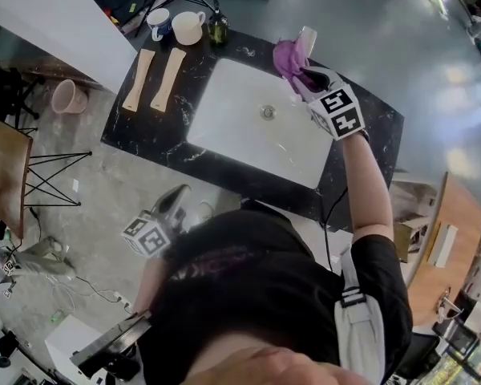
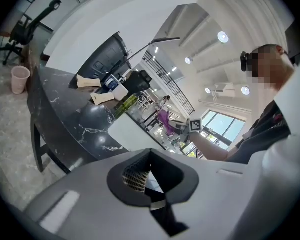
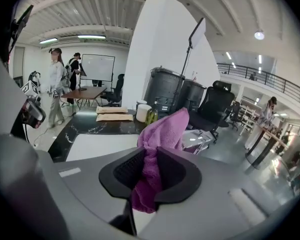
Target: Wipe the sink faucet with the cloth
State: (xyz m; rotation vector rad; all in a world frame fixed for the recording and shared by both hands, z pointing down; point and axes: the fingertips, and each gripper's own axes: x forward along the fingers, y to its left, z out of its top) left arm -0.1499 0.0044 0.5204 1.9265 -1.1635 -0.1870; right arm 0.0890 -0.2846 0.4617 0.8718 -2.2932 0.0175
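The black worktop (image 1: 369, 127) runs slantwise across the head view, with the white sink (image 1: 240, 127) set into its middle and only narrow dark margins along the sink's near and far rims. The faucet (image 1: 307, 37) stands at the far rim, towards the right, close to the worktop's back edge, with grey floor beyond it. The left end is the crowded part: two boards (image 1: 139, 79) lie side by side there, and two mugs (image 1: 159, 21) and a bottle (image 1: 217, 29) stand along the back edge, all well apart from the faucet. A pink bin (image 1: 66, 96) stands on the floor off that end. The sink's wide basin spreads below and to the left of the right gripper (image 1: 299, 77), which reaches across it on an outstretched arm. Its jaws are part-way closed on the purple cloth (image 1: 286, 54) — a fold is pinched between the pads, and the rest bunches out ahead of the jaw tips, right at the faucet's left side; whether it presses on the metal cannot be told. The left gripper (image 1: 179, 195) hangs close to the person's body, off the worktop's near edge and far from the faucet, its jaws closed together with nothing between them.
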